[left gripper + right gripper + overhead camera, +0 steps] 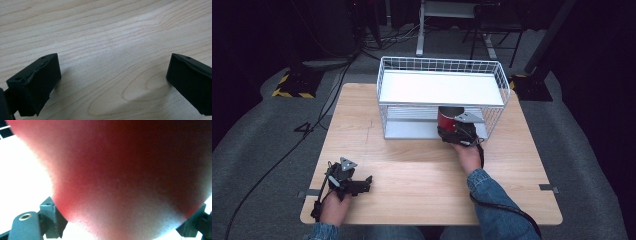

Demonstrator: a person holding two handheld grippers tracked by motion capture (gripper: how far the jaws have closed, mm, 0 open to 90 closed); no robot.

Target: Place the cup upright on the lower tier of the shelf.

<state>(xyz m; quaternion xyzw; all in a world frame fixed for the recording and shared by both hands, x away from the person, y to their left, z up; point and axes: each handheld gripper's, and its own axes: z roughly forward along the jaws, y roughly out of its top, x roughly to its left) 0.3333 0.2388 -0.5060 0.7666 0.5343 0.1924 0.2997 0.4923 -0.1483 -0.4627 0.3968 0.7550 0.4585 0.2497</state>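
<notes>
2 grippers in play: right gripper (pixel 455 131) clamps the red can (pixel 447 116) at the wire rack (pixel 499 75)'s lower shelf, where it could clip the wires and tip, while the left gripper (pixel 112 82) rests open on the bench (pixel 412 170).

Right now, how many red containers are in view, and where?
1. The red container sits at the front of the white wire rack's lower shelf, between the jaws of the right gripper. Others could be hidden under the upper shelf.

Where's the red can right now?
In the high view the red can sits at the front opening of the white wire rack's lower shelf, right of centre, with the right gripper around it; the table's far half.
</notes>
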